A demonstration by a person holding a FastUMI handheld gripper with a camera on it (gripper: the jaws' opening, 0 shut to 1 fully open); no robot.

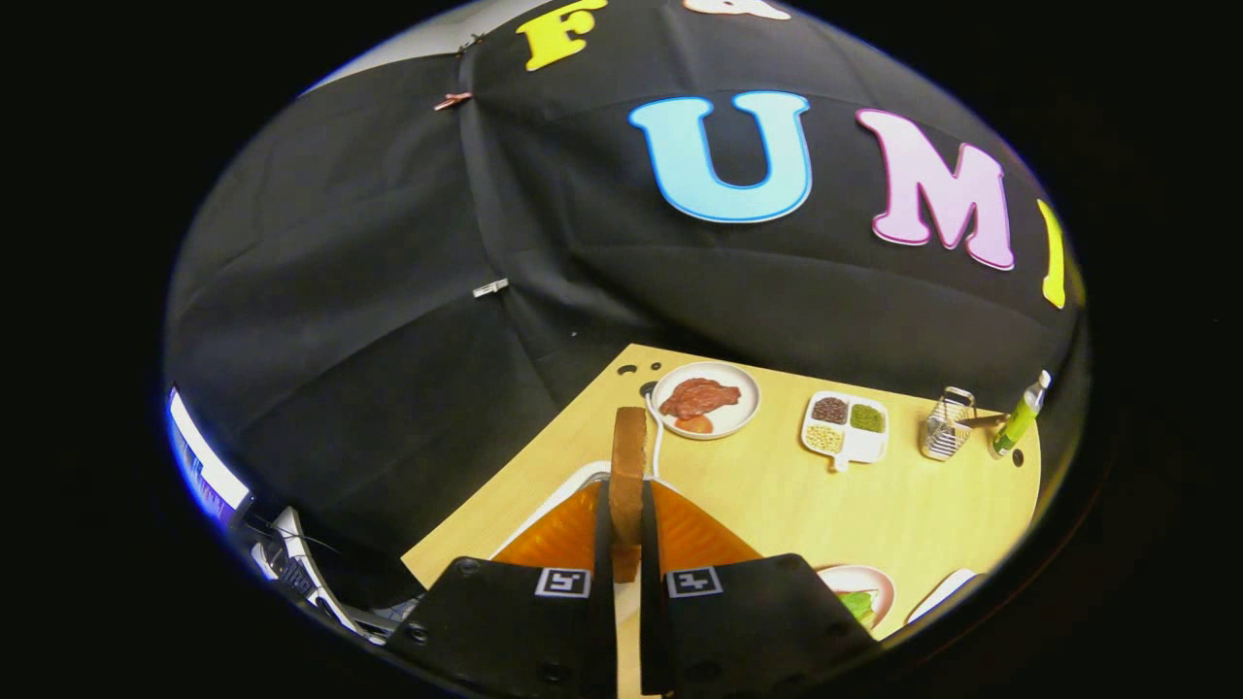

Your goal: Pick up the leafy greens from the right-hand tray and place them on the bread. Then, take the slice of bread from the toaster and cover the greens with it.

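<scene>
Pinching the upright bread slice (627,466), the fingers (626,544) hang above the table's (777,485) near corner.

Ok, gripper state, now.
Gripper: shut on the bread slice, held upright between the jaws above the table.
</scene>
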